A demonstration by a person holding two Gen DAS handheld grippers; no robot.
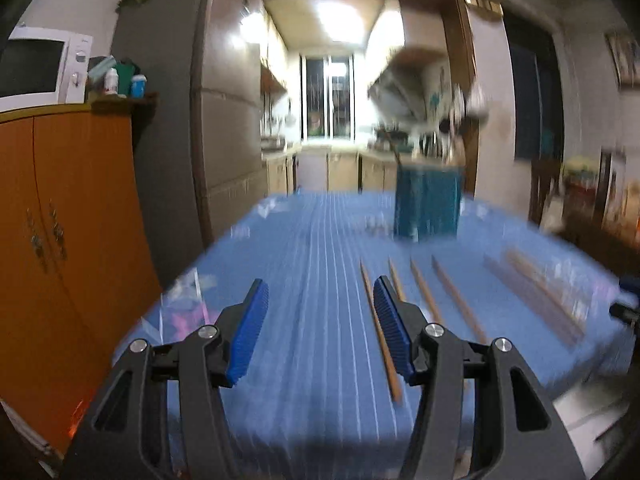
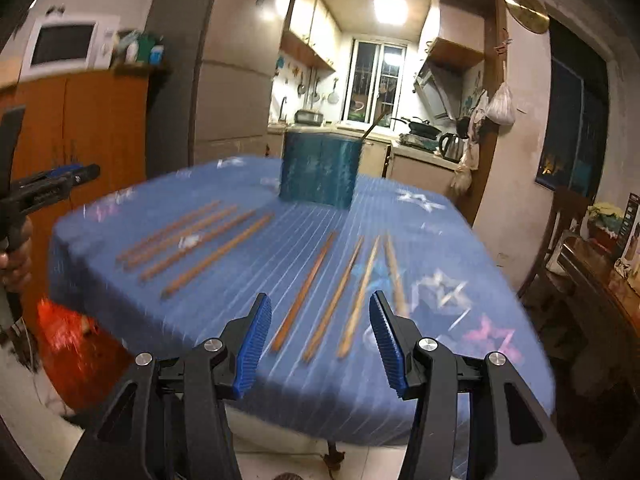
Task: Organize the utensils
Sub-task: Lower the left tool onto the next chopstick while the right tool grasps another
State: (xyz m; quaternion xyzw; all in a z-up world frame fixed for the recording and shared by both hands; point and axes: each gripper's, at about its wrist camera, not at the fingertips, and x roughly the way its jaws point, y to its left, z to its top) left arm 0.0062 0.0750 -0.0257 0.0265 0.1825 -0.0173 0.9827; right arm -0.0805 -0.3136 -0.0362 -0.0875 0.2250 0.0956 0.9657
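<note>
Several wooden chopsticks lie on a table with a blue striped cloth [image 2: 400, 392]. In the right wrist view one group [image 2: 188, 240] lies at the left and another [image 2: 332, 300] lies just ahead of my right gripper [image 2: 320, 344], which is open and empty. A teal utensil holder [image 2: 320, 168] stands at the table's far side with one stick in it. In the left wrist view my left gripper [image 1: 320, 332] is open and empty above the cloth [image 1: 312, 380]; chopsticks [image 1: 380, 328] lie by its right finger, and the holder [image 1: 428, 204] is far right. The left gripper also shows at the left edge of the right wrist view [image 2: 52, 186].
An orange cabinet [image 1: 68, 240] with a white microwave [image 1: 40, 68] stands left of the table. A grey fridge [image 1: 224, 120] and the kitchen lie behind. A wooden chair [image 2: 560, 236] and a side table stand at the right. A red bag [image 2: 76, 344] sits on the floor left.
</note>
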